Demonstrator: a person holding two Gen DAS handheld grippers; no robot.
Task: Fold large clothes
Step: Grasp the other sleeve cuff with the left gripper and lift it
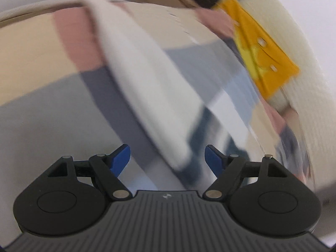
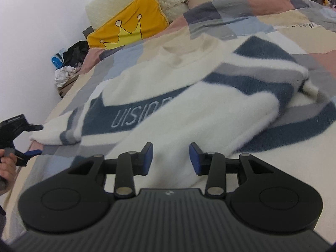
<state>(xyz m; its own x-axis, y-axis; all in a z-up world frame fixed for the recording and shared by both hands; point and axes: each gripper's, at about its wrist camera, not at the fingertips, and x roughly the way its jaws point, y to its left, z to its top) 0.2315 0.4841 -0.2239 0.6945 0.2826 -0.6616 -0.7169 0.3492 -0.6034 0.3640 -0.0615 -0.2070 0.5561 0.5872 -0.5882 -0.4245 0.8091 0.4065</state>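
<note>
Item: white sweater (image 2: 189, 96) with navy and grey bands, lying partly folded on a patchwork bedcover (image 2: 262, 16). Step, as judged: mid-fold; next move calls for a fresh grasp of an edge. Right gripper (image 2: 171, 159): part-open over white fleece, pads not pressing. Left gripper (image 1: 167, 159): wide apart, empty. Right view alone shows lettering and a yellow cushion (image 2: 130, 21) sharply; left view is blurred.

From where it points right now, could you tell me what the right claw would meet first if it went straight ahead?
Most likely the white sleeve of the fuzzy sweater on the bed. It lies right ahead of the open right claw, though depth is hard to judge.
</note>
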